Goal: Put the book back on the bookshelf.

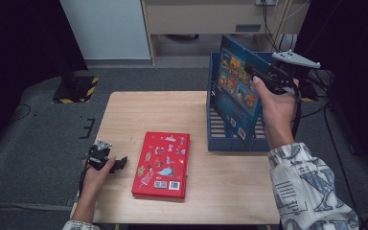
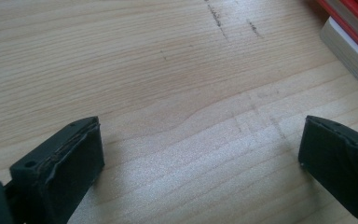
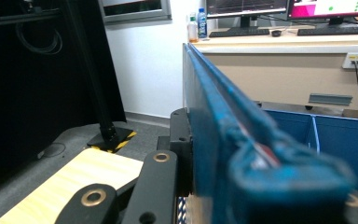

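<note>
One blue book (image 1: 237, 84) upright, tilted, clamped in right tongs (image 1: 258, 75)

Black 2-jaw tool (image 1: 120, 164) in each hand, grey 3-cornered plate (image 1: 295, 59), white sleeve (image 1: 306, 189) with grey lettering

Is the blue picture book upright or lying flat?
Upright, tilted: the blue picture book is held on edge by the right tongs above the blue slatted rack, not yet resting inside.

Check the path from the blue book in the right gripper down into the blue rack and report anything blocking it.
Nothing visible blocks it. The right gripper holds the blue book upright just above the blue rack, whose slots look empty below it. The red book lies flat on the table, off to the side.
</note>
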